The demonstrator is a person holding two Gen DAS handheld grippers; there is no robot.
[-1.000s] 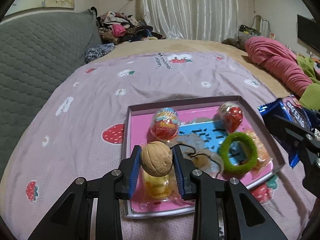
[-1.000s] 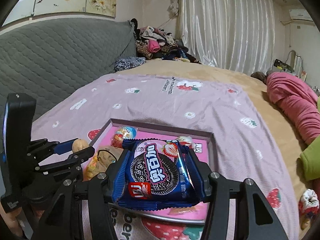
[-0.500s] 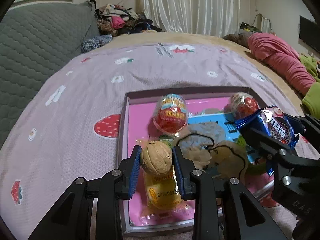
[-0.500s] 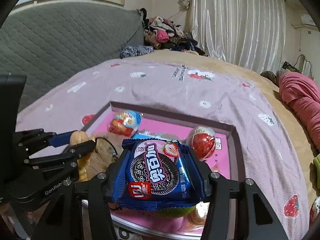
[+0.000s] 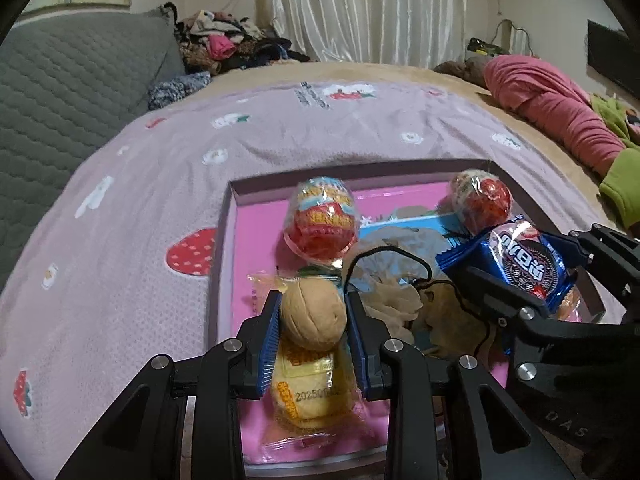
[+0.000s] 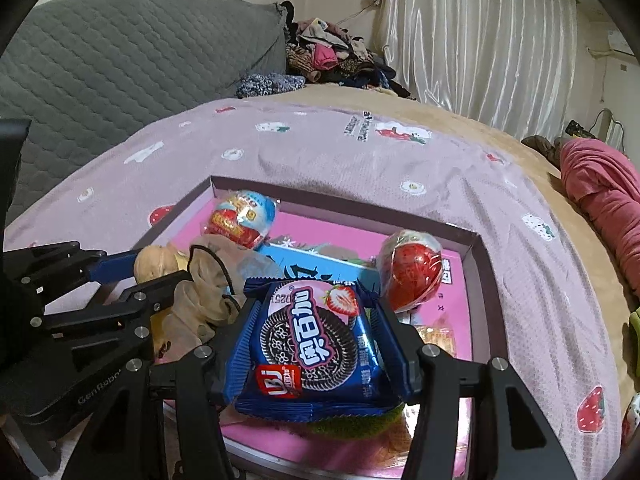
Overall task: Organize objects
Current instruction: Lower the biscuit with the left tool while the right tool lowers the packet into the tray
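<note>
A walnut (image 5: pixel 313 315) is clamped between the blue pads of my left gripper (image 5: pixel 313 322), which hangs over the near left part of the pink tray (image 5: pixel 256 236). Under it lies a yellow wrapped snack (image 5: pixel 308 396). My right gripper (image 6: pixel 312 344) is shut on a blue cookie packet (image 6: pixel 310 348) above the tray's near side (image 6: pixel 344 456); the packet (image 5: pixel 520 258) and right gripper (image 5: pixel 532 268) show at the right of the left wrist view. In the right wrist view the left gripper (image 6: pixel 156 266) and walnut (image 6: pixel 154 264) sit at the left.
In the tray lie two foil-wrapped toy eggs (image 5: pixel 322 218) (image 5: pixel 482 200), a beige stocking with a black cord (image 5: pixel 400 280), a blue card and a green ring (image 6: pixel 352 424) under the packet. The tray rests on a pink strawberry-print blanket (image 5: pixel 140 220). A pink garment (image 5: pixel 548 112) lies far right.
Both grippers have sunk closer to the tray with their loads. The right gripper and cookie packet have moved in over the tray, hiding the green ring in the left wrist view.
</note>
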